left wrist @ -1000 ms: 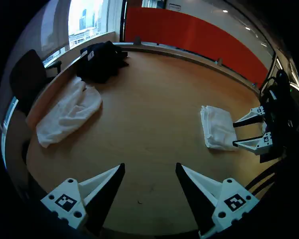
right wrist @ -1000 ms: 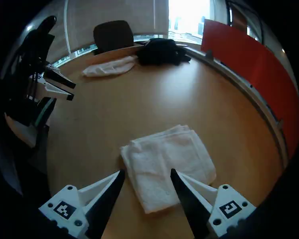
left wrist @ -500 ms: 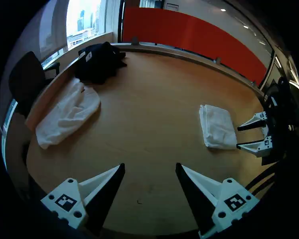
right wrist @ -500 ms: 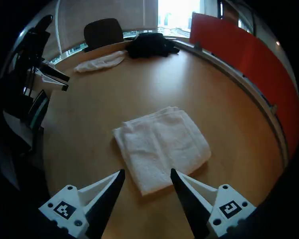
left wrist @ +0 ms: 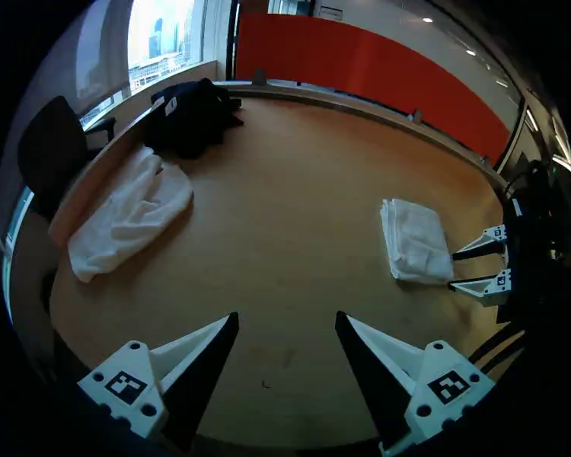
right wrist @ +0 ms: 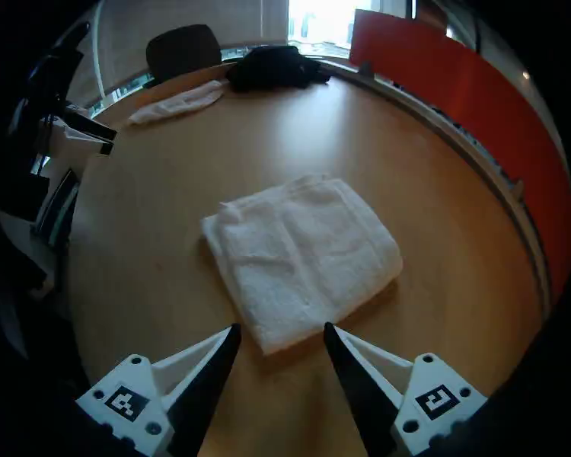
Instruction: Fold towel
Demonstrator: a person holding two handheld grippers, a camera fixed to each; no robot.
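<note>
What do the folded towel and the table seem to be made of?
Folded towel: apparently white terry cloth, matte, judged by its nubby surface and soft layered edges. Table: wood or wood-look laminate, I cannot tell which; light brown, smooth, with a faint sheen.

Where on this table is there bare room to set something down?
Widest bare wood lies mid-table, between the folded towel and the crumpled white cloth. Crowded: the far end, where a black bundle sits beside that cloth.
</note>
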